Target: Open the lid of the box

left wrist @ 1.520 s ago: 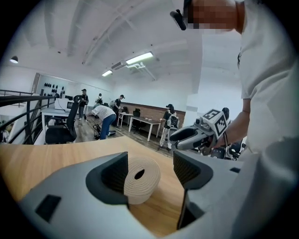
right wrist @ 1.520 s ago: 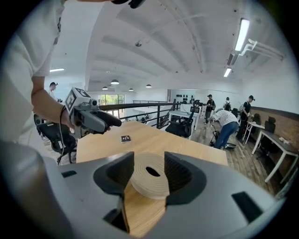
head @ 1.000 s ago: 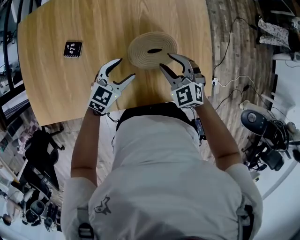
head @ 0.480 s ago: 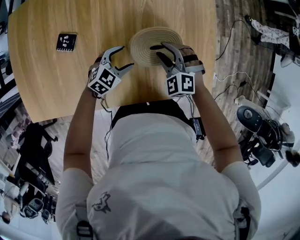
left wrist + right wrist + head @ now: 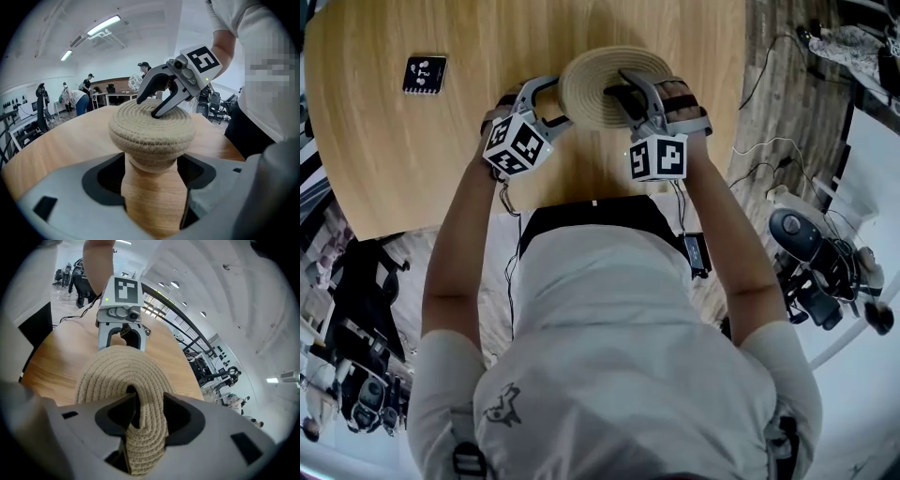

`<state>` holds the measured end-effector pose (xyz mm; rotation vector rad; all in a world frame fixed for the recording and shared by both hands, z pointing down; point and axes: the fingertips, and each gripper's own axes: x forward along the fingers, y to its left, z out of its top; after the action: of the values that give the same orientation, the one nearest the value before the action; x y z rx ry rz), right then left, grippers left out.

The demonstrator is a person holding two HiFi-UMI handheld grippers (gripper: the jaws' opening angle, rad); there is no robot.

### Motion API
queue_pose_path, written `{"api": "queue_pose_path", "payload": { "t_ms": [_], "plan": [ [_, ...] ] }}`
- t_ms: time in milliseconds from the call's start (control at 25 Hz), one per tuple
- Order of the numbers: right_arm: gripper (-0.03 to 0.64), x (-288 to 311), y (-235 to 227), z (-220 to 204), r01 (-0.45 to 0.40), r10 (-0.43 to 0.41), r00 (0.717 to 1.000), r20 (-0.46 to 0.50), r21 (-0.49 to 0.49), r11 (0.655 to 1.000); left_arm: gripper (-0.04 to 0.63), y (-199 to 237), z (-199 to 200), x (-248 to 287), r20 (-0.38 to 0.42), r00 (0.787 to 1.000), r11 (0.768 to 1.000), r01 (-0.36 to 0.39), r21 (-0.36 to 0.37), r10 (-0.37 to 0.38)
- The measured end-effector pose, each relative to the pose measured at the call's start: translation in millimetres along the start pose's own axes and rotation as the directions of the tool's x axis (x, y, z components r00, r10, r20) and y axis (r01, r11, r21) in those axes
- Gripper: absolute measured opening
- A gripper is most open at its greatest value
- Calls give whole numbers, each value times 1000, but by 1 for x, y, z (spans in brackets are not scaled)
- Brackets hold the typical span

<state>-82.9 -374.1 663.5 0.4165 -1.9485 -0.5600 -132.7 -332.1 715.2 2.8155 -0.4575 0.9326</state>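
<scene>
A round woven box with its lid point(image 5: 592, 86) on stands on the wooden table point(image 5: 412, 159); the lid has a hole in its middle. My left gripper point(image 5: 555, 101) is at the box's left rim. Its jaws have just been opening and stand wide, one on each side of the box under the lid point(image 5: 152, 129), without pressing. My right gripper point(image 5: 619, 84) has one finger in the hole and the other outside the rim. Its jaws have just been closing around the lid's woven band point(image 5: 140, 437), and I see no clear squeeze. The lid lies flat.
A black marker tile point(image 5: 424, 74) lies at the table's far left. The table's near edge runs just in front of the person's body. Cables point(image 5: 769, 155) and a dark device point(image 5: 797, 234) lie on the floor to the right.
Both grippers have moved forward and down to the box. The right gripper's finger has gone into the lid's hole, and the left gripper has come up against the left rim.
</scene>
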Motion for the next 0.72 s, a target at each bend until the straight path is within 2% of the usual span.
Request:
{"api": "queue_pose_path", "payload": {
  "t_ms": [240,520,600,720],
  "plan": [
    [183,5,1,4,22,-20,999,26,-58,998,345,-5,6,12,2,1000,999,17,33,-17],
    [179,2,1,5,99,-95,994,56,-87,991,342,-4,5,11,17,1000,1000,16,16,-17],
    [156,1,3,7,103,-96,993,70,-96,990,342,-4,5,11,19,1000,1000,20,14,-20],
    [87,0,9,7,107,-97,992,84,-118,987,341,-4,5,11,19,1000,1000,21,13,-21]
  ]
}}
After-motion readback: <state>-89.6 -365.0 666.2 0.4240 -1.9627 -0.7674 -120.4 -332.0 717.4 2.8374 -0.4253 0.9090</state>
